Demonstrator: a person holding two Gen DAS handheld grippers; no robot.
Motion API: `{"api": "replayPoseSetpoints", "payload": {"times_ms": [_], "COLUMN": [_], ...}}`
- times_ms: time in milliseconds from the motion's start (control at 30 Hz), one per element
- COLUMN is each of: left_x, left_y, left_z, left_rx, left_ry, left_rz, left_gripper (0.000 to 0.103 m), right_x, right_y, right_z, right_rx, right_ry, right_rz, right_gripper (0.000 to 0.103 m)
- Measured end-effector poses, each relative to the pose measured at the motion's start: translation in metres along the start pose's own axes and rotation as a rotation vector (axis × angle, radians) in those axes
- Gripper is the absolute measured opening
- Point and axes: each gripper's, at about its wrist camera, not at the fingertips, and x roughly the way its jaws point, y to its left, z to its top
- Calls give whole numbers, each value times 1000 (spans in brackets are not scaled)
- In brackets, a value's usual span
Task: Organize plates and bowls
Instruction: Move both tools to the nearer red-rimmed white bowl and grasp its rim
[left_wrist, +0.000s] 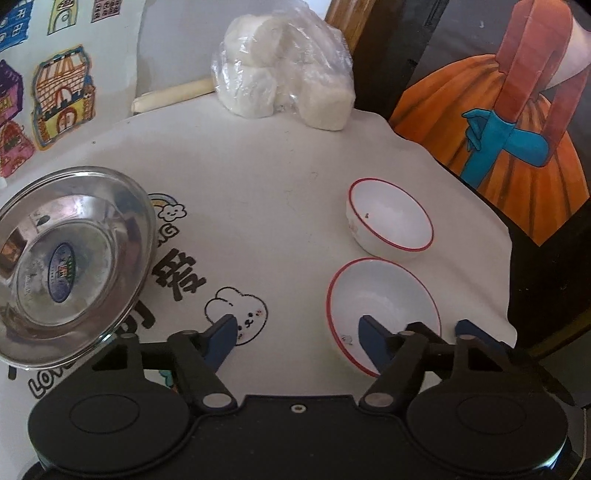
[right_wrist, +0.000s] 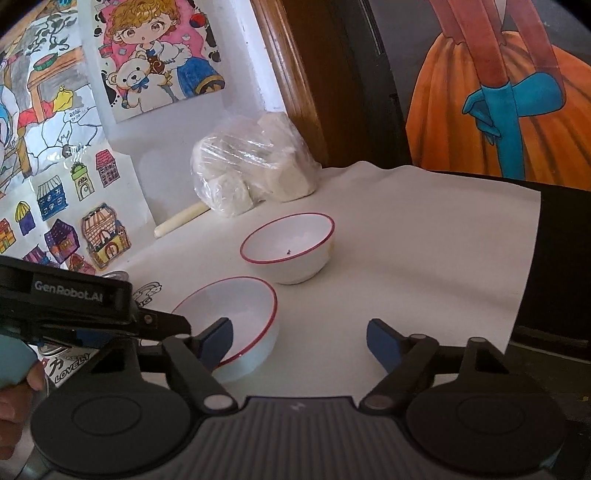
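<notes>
Two white bowls with red rims stand on the white tablecloth. The near bowl is wide and shallow; the far bowl is deeper and has a small dark speck inside. A steel plate lies at the left in the left wrist view. My left gripper is open and empty, its right finger over the near bowl's rim. My right gripper is open and empty, its left finger over the near bowl's right rim.
A plastic bag of white blocks and a rolled white paper lie at the back by the wall. The tablecloth ends at a dark edge on the right. Drawings hang on the wall.
</notes>
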Motion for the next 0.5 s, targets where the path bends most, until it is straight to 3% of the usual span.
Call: {"api": "replayPoseSetpoints", "payload": {"times_ms": [167,500], "left_x": [3,5], "left_y": [-3,-3], "left_z": [0,-1], "left_rx": [22,38], "left_ry": [4,8], "left_rz": [-23,-68], "left_gripper": [53,35], "right_x": [4,5], "right_y": [1,6], "right_z": [0,0], "right_rx": [4,9], "right_ry": [6,7], "right_rz": [14,34], "right_gripper": [71,51]}}
